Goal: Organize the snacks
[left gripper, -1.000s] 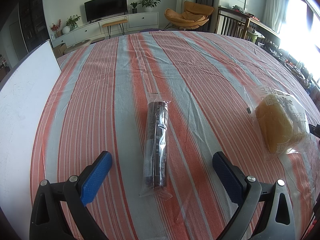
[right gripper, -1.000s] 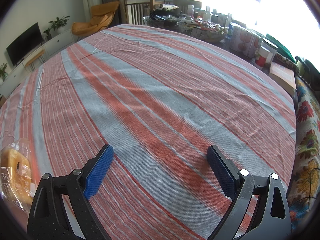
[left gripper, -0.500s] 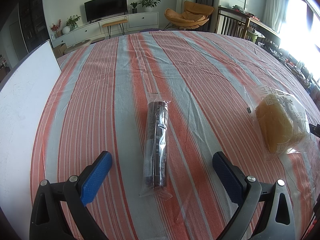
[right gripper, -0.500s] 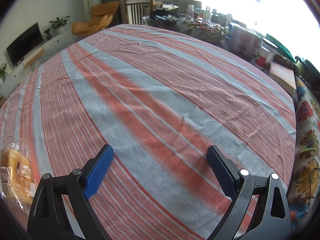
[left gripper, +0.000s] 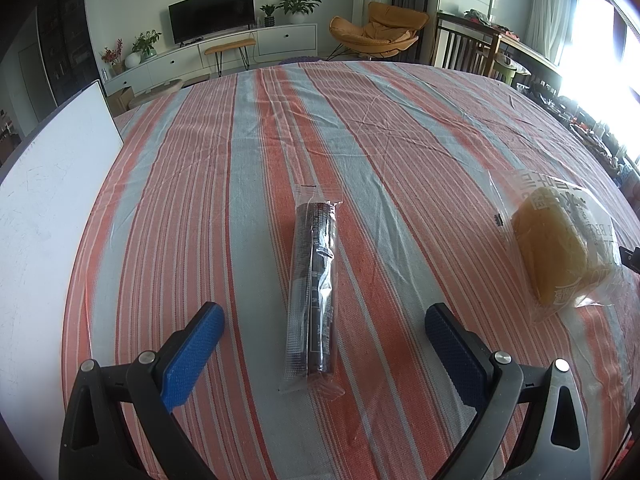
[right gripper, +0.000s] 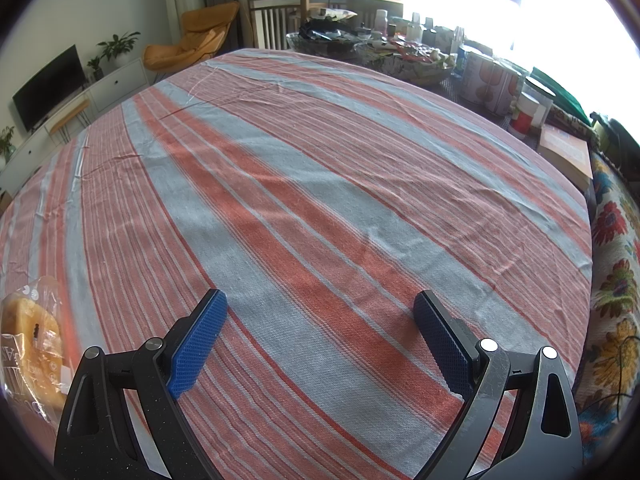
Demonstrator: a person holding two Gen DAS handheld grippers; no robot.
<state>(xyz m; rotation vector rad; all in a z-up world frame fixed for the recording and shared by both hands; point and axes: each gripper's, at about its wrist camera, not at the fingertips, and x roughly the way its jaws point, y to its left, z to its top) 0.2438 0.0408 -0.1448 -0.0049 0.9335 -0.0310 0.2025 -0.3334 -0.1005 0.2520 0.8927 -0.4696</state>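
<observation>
Basically nothing is gripped yet. Left claw (left gripper: 324,332) is spread wide and empty, low over the striped tabletop (left gripper: 400,152), with the dark snack roll (left gripper: 316,284) lying lengthwise between its fingers, near end just ahead of the pads. Right claw (right gripper: 318,336) is also wide apart and empty, over bare cloth.

The roll sits in a clear wrapper with flat crimped ends; the core looks like a stiff, light cylinder, probably biscuits, so likely brittle if squeezed hard. Film looks slick and shiny. I'd take it across the mid-body, pads square to the long axis, not on the loose crimp, which would just fold and slip.

The bagged bread (left gripper: 552,252) lies well to the right of the roll, near the tabletop edge; it also shows at the left edge of the right wrist view (right gripper: 32,344). It looks soft and light, in a loose crinkly bag. Firm clamping would crush it; grab the slack bag end or close gently across the loaf.

No bin or tray visible for sorting.
</observation>
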